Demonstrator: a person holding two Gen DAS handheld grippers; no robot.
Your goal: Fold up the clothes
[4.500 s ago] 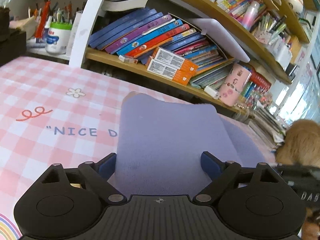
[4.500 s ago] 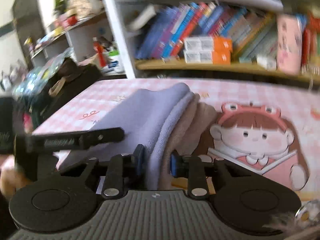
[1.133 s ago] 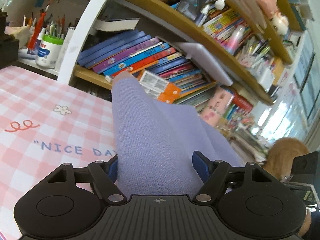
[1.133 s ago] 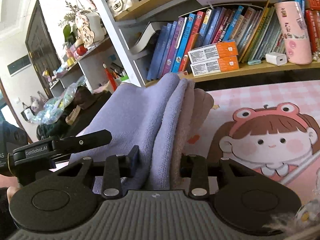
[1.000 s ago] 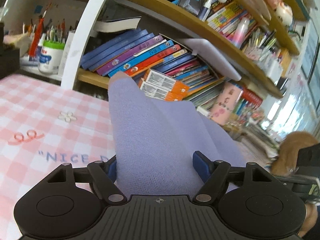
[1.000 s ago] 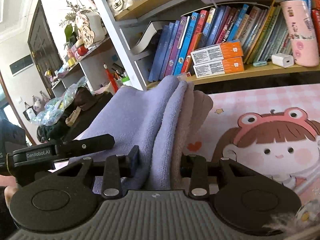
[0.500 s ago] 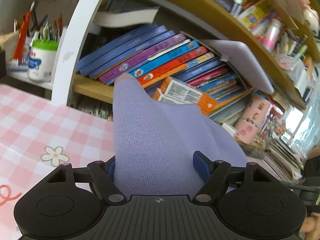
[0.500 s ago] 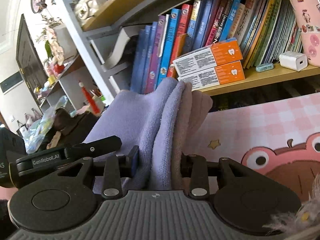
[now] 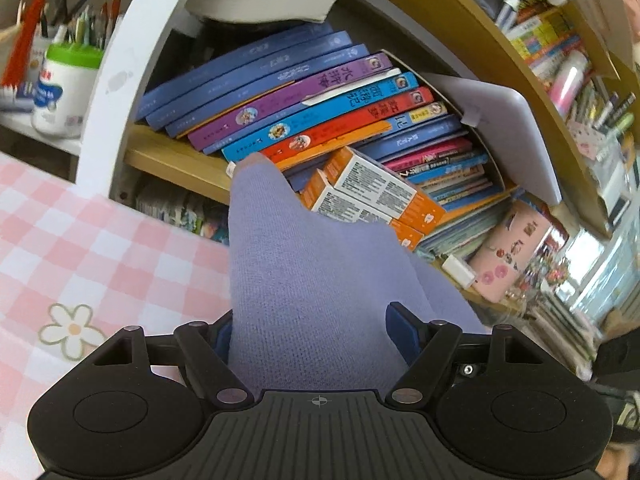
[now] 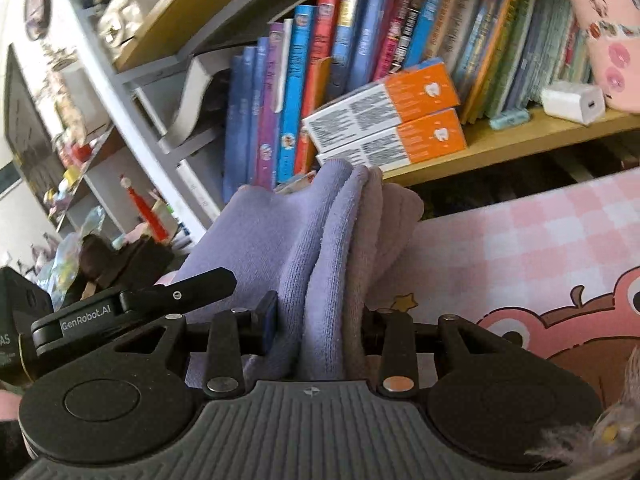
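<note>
While both tongs, left tongs (image 9: 316,330) and right tongs (image 10: 318,322), grip the folded lavender garment (image 9: 304,280), it hangs above the table (image 9: 80,248).

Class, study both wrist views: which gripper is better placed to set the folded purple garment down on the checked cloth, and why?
Probably the right gripper: its jaws pinch the stacked layers of the purple garment tightly, above the checked cloth. The left gripper stands wide around one broad layer.
</note>
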